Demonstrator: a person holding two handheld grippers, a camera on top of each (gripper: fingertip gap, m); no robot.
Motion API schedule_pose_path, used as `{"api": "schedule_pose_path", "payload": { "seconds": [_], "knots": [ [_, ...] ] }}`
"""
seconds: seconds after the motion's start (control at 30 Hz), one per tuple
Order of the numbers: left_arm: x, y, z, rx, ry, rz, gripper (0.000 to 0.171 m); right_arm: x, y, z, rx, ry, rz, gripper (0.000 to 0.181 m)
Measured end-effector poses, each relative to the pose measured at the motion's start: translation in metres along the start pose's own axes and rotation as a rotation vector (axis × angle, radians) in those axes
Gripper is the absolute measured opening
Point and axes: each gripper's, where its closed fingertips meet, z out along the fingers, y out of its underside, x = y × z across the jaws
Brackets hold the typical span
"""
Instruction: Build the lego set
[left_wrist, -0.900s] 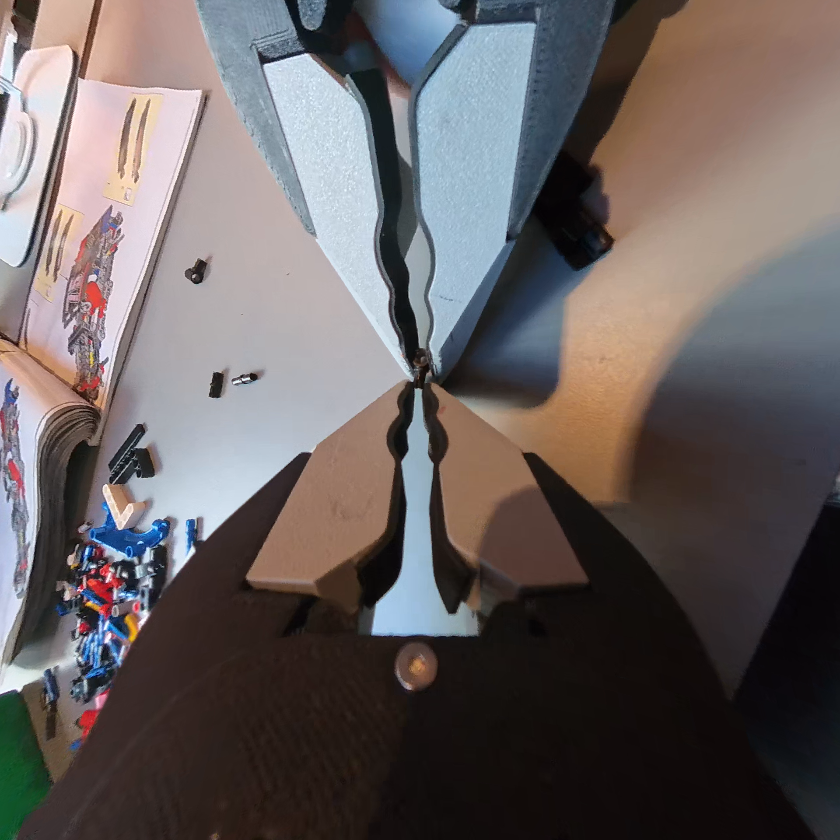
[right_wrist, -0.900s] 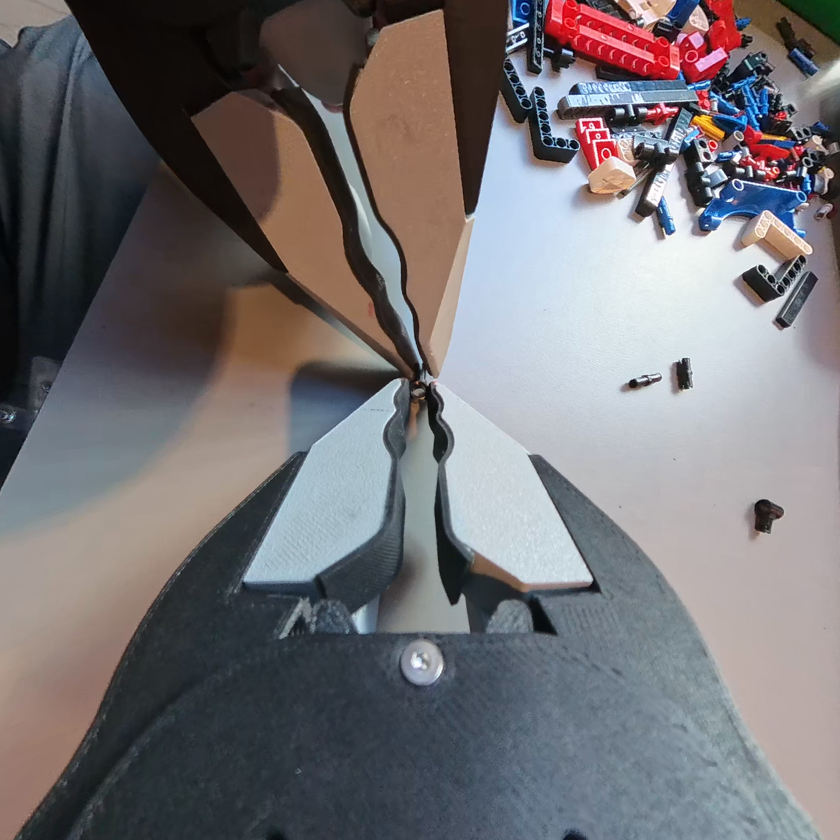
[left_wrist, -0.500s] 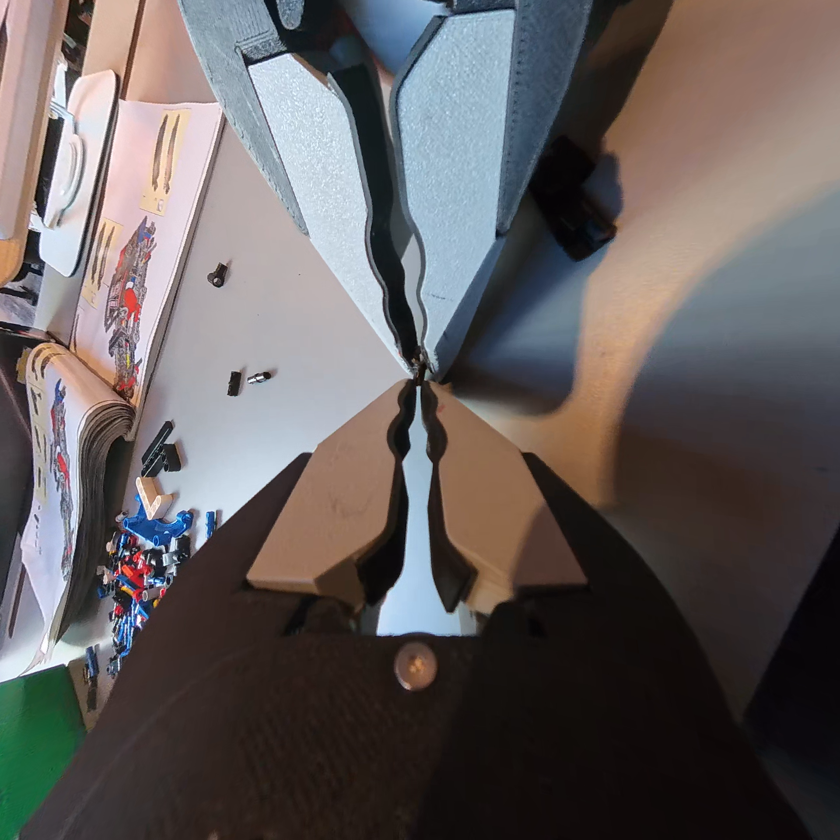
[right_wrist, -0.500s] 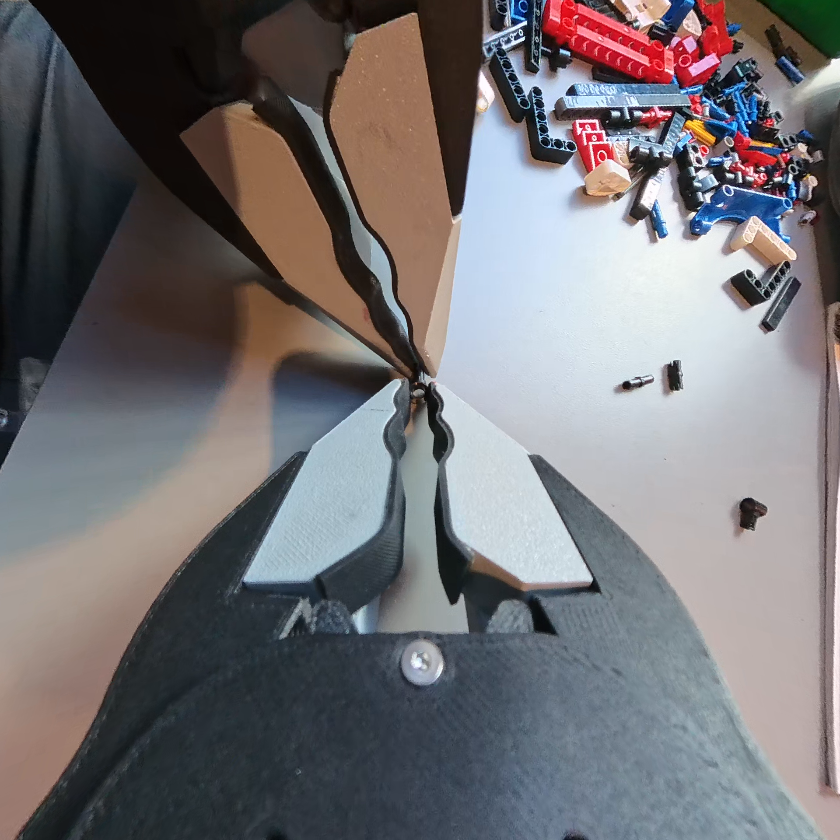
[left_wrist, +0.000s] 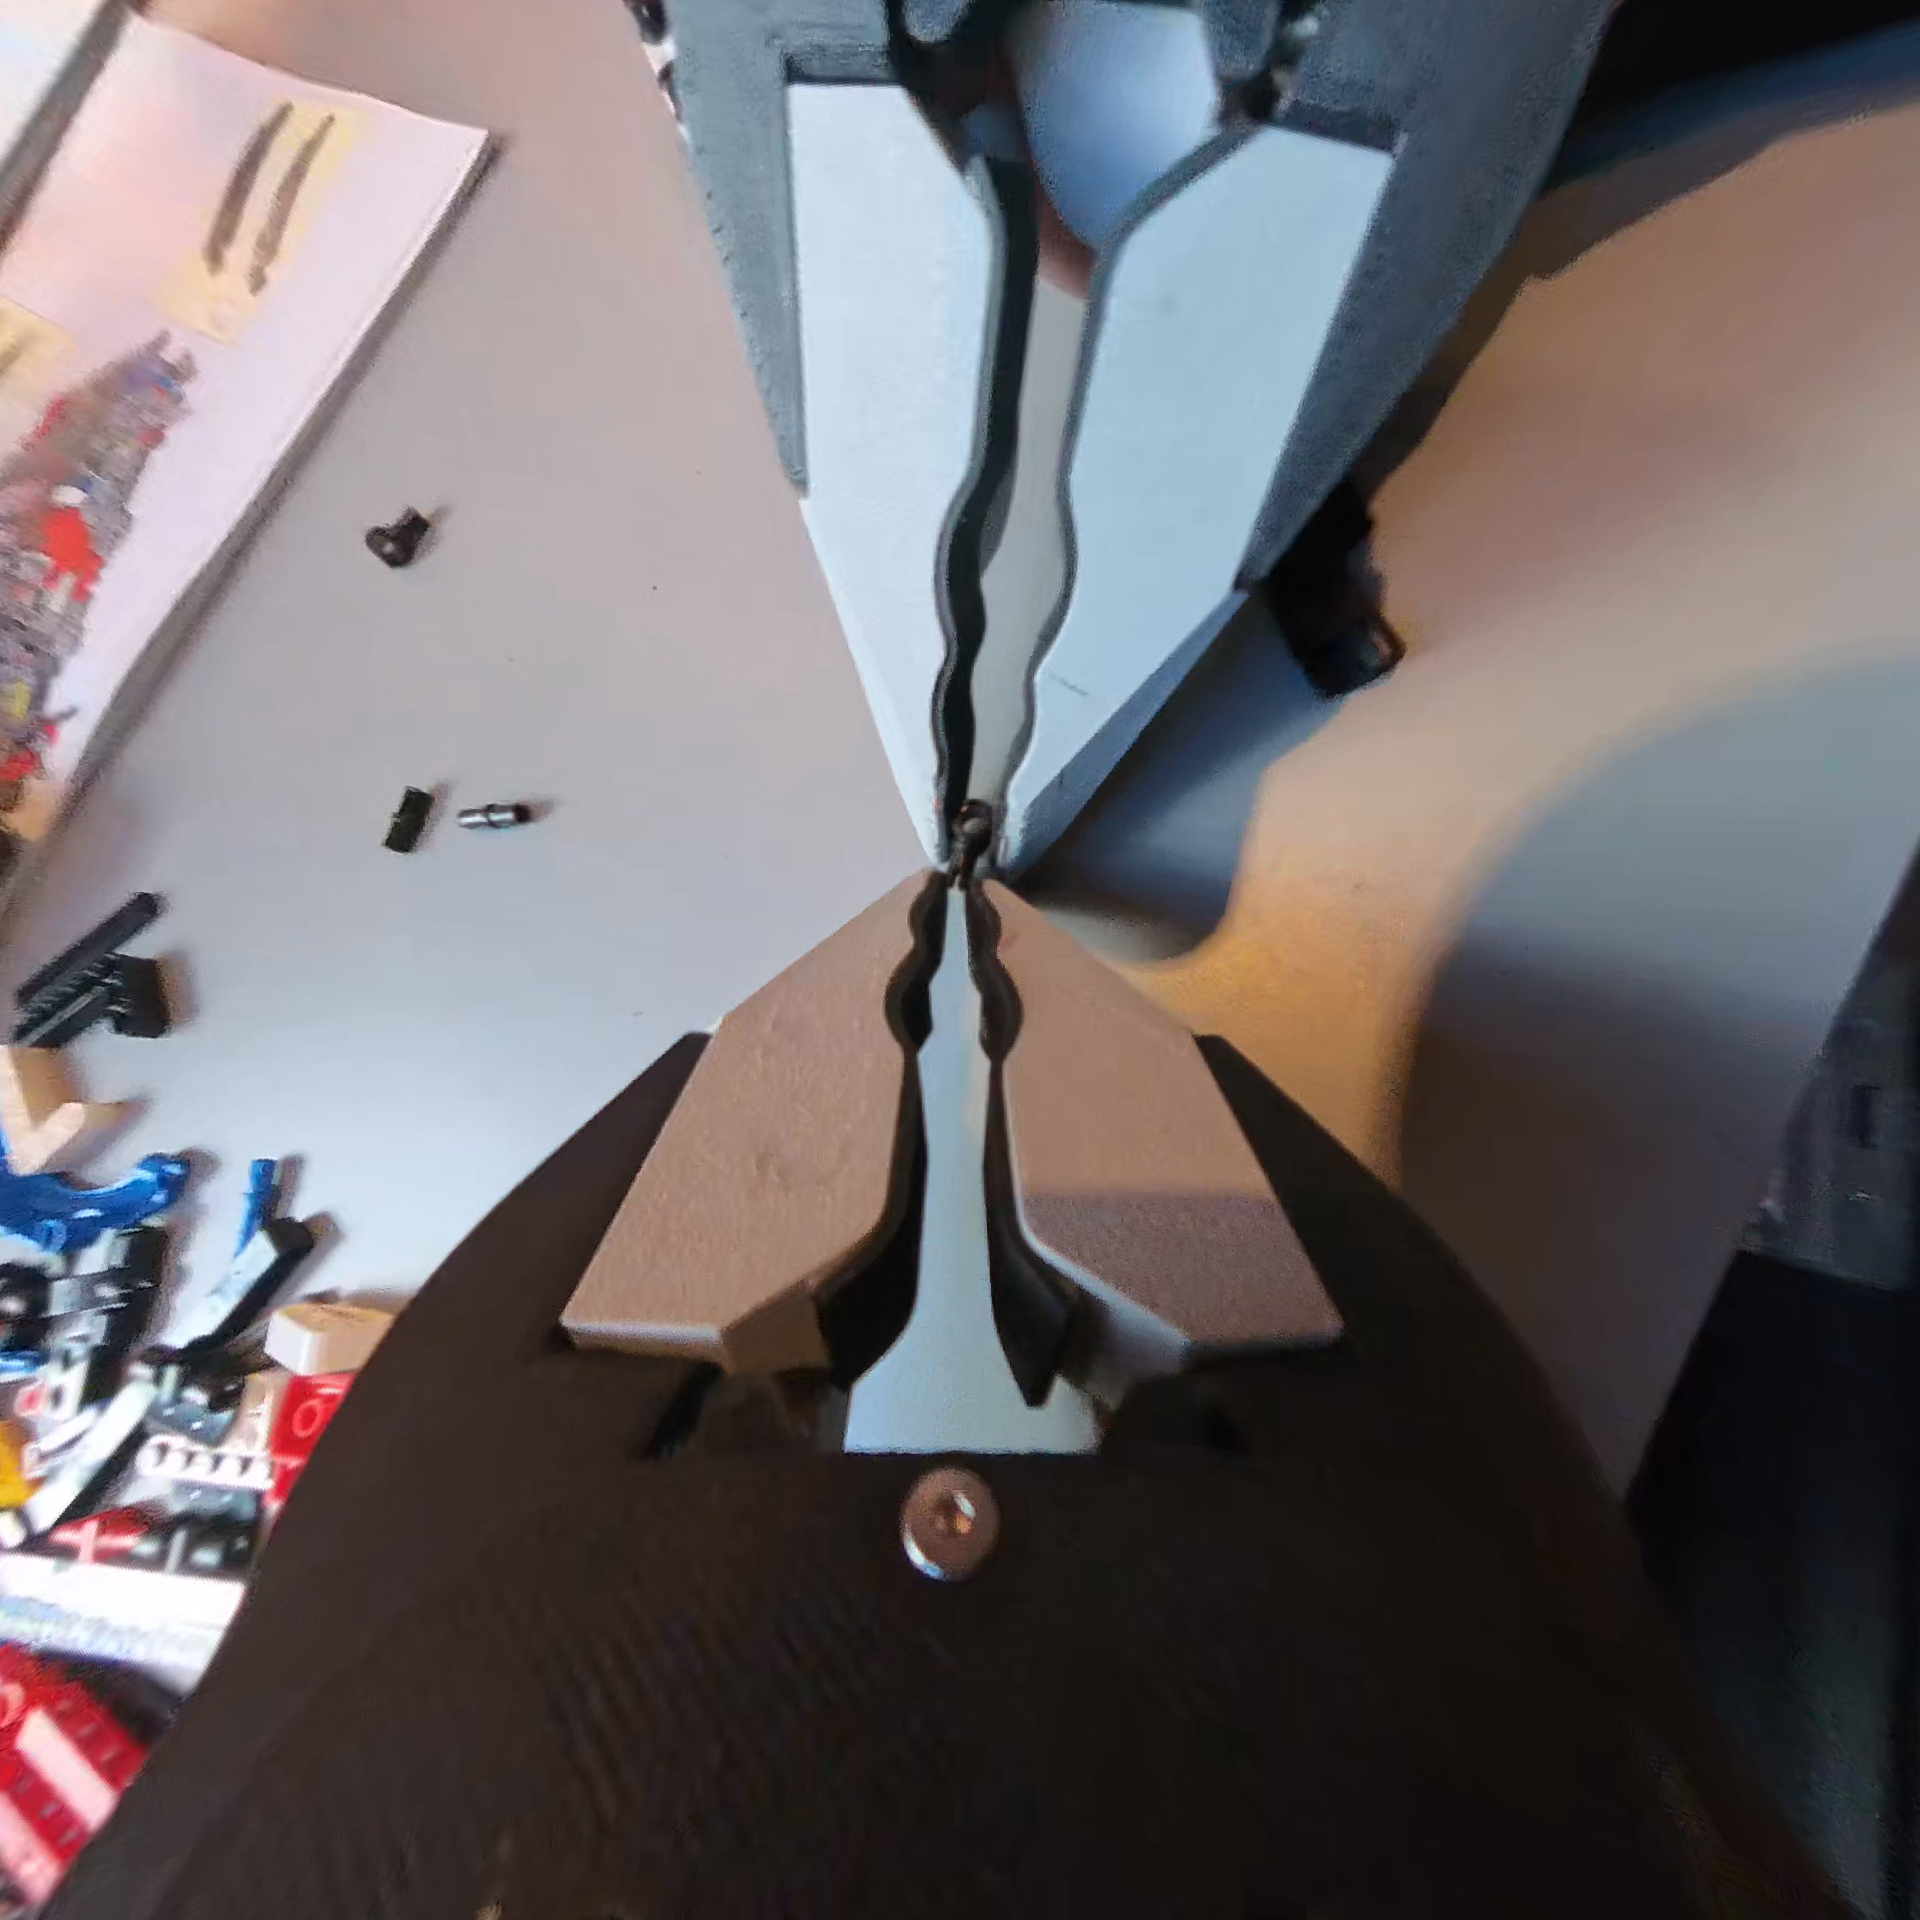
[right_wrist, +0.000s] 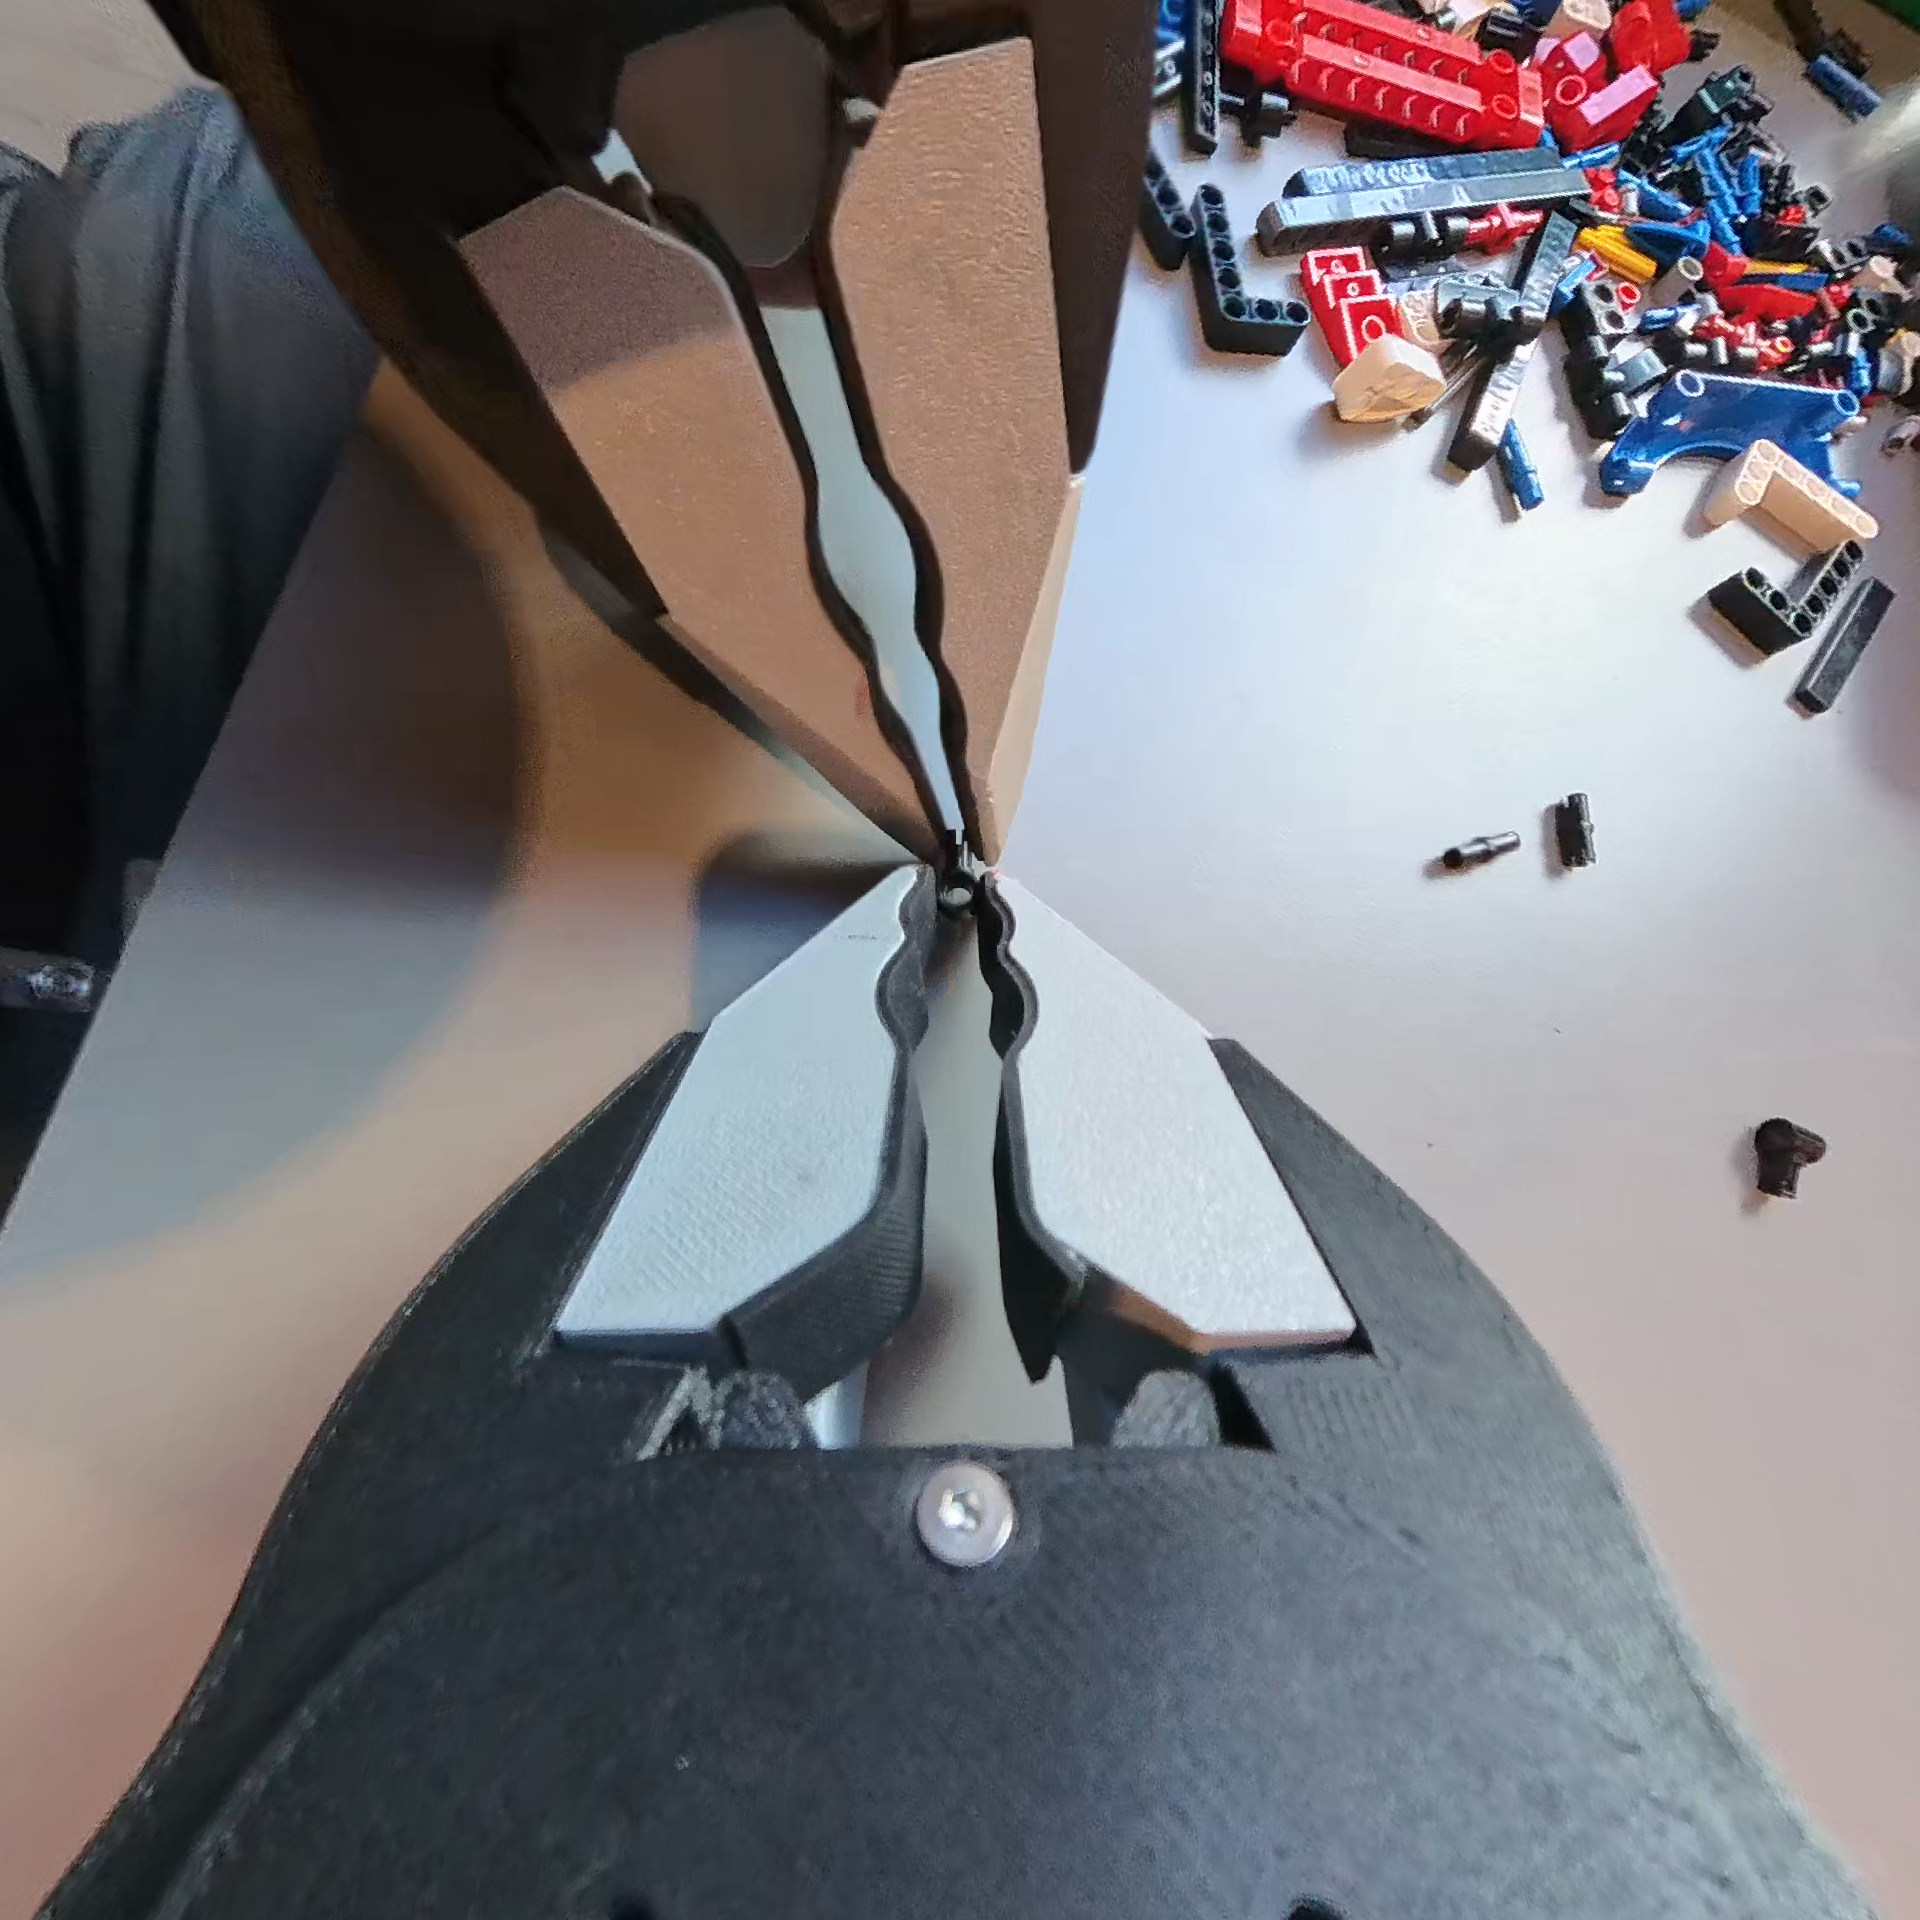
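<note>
My two grippers meet tip to tip above the pale table (right_wrist: 1299, 987). My left gripper (left_wrist: 956, 888), with tan fingers, is shut on a tiny black pin (right_wrist: 964, 847). My right gripper (right_wrist: 961, 899), with grey fingers, is shut on a tiny black ring-ended connector (right_wrist: 956, 890). The two small parts touch end to end; the joint also shows as a dark speck in the left wrist view (left_wrist: 971, 826). The right gripper (left_wrist: 974, 847) comes down from the top of the left wrist view. The left gripper (right_wrist: 964, 831) comes down from the top of the right wrist view.
A pile of red, blue, black and tan lego pieces (right_wrist: 1558, 208) lies to one side. Two loose pins (right_wrist: 1481, 850) (right_wrist: 1576, 829) and a black connector (right_wrist: 1785, 1153) lie apart. An instruction booklet (left_wrist: 208, 364) lies beyond. A black part (left_wrist: 1335, 613) sits behind the right gripper. A person's dark clothing (right_wrist: 104, 520) is past the table edge. The grippers are tip to tip, or close to it.
Both grippers stay shut and tip to tip. The pair has swung a little, so the table and the pile have shifted in both views.
</note>
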Motion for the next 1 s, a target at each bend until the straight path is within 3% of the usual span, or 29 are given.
{"api": "schedule_pose_path", "payload": {
  "seconds": [0.07,0.23,0.47,0.7,0.83,1.0],
  "knots": [
    [-0.001,-0.006,-0.006,0.024,0.039,-0.062,0.001,0.001,-0.006,-0.007,0.033,0.027,0.017,0.004],
    [-0.002,-0.028,-0.027,0.100,0.074,-0.116,0.008,0.017,0.006,-0.052,-0.011,0.256,0.080,0.003],
    [0.056,-0.068,-0.004,0.101,0.388,-0.122,0.006,-0.046,0.052,-0.112,-0.003,0.287,0.340,0.004],
    [0.069,-0.057,0.028,-0.079,0.388,-0.048,0.014,-0.103,0.086,-0.155,0.052,0.385,0.563,0.004],
    [0.072,-0.060,0.035,-0.073,0.372,0.010,0.012,-0.118,0.100,-0.167,0.042,0.427,0.624,0.004],
    [0.102,-0.077,0.040,-0.035,0.486,0.182,0.011,-0.132,0.113,-0.175,0.007,0.484,0.656,0.004]
  ]
}}
